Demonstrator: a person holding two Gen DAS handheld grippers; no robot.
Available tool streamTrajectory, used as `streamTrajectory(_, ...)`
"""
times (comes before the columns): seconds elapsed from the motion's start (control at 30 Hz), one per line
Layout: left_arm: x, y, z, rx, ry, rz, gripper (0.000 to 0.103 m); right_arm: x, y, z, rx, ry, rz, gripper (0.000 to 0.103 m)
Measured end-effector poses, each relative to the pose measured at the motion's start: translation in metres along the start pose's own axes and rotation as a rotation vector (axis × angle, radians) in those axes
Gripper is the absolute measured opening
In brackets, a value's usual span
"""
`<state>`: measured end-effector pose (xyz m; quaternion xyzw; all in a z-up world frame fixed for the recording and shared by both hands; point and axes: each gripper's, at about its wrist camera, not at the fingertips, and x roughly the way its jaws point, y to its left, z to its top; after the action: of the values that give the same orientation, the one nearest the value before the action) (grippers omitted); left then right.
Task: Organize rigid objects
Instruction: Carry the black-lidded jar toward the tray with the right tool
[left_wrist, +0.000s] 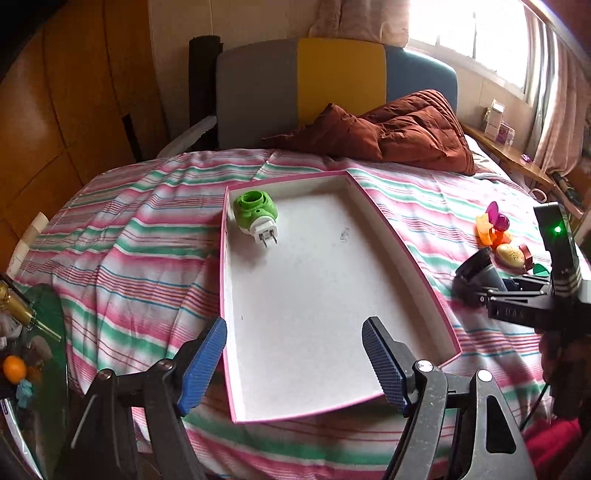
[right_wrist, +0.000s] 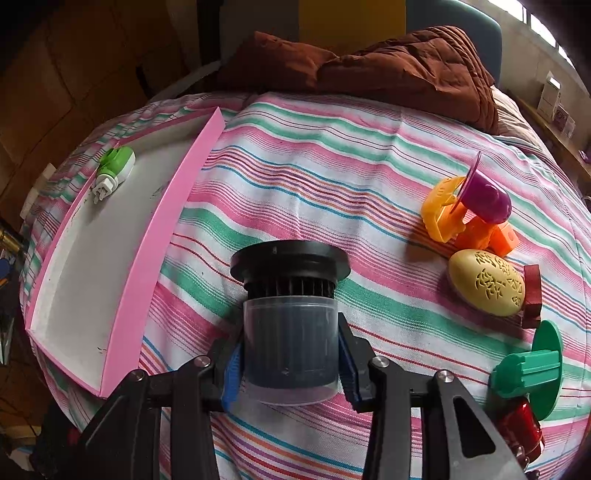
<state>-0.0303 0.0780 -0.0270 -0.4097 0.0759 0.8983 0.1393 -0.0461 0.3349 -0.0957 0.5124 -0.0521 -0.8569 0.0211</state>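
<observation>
A pink-edged white tray (left_wrist: 406, 254) (right_wrist: 147, 266) lies on the striped bed. In its far left corner rests a green plug-in device (left_wrist: 255, 215) (right_wrist: 114, 168). My left gripper (left_wrist: 293, 345) hovers open over the tray's near end, nothing between its blue pads. My right gripper (right_wrist: 290, 362) is shut on a black cylindrical filter with a clear cup (right_wrist: 291, 325), lying on the bedspread right of the tray. In the left wrist view that filter (left_wrist: 480, 271) and the right gripper (left_wrist: 524, 302) show at the right edge.
Loose toys lie on the bed at the right: an orange and purple piece (right_wrist: 469, 210), a yellow egg (right_wrist: 487, 282), a green disc piece (right_wrist: 532, 369), a red item (right_wrist: 522, 432). A brown quilt (left_wrist: 399, 131) sits by the headboard. A cluttered side table (left_wrist: 22, 350) stands left.
</observation>
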Motion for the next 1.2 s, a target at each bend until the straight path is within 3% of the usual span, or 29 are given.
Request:
streamTrajectory(0.37,0.001,0.001,-0.016,-0.010,0.030,-0.013,0.078,0.001,0.004,-0.001,-0.022,-0.022,-0.044,0.043)
streamTrajectory(0.8,-0.009,0.010,-0.021,-0.021,0.010,-0.002,0.078,0.004,-0.003,-0.005,0.014,-0.035,0.007,0.044)
streamTrajectory(1.0,-0.009,0.014,-0.021,-0.030,0.011,0.000,0.078,0.004,0.010,-0.006,-0.047,-0.058,-0.061,0.043)
streamTrajectory(1.2,-0.008,0.021,-0.025,-0.050,0.020,0.000,0.078,0.004,0.008,-0.009,-0.048,-0.082,-0.057,0.043)
